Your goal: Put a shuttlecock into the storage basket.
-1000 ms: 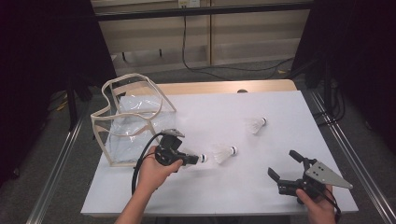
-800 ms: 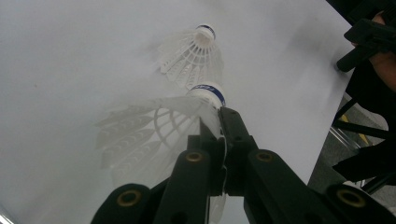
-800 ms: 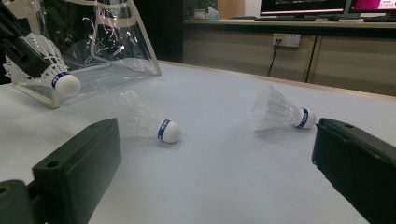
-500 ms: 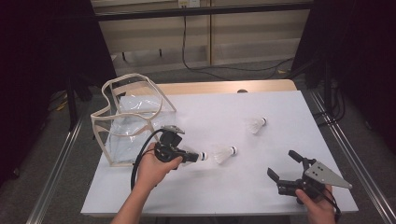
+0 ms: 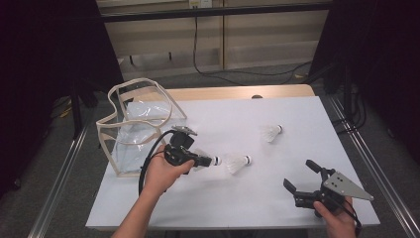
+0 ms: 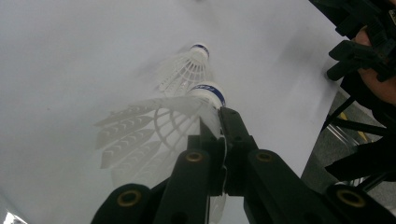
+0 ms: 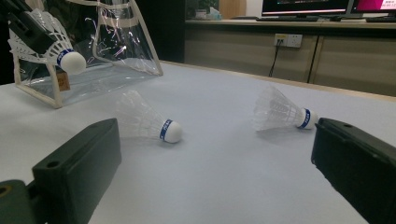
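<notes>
White feathered shuttlecock with a blue-banded cork is clamped by its skirt between the closed jaws of the left gripper, raised slightly above the white worktop near its left edge. In the left gripper view the feathers fan out to one side of the jaws, with the cork just beyond the jaw tips. A second white shuttlecock lies on its side just beside the held one, near the worktop centre. A third white shuttlecock lies on its side toward the far right. A clear plastic bag with cream trim stands open at the far left corner. The right gripper hovers near the near right corner, jaws wide apart and holding nothing.
</notes>
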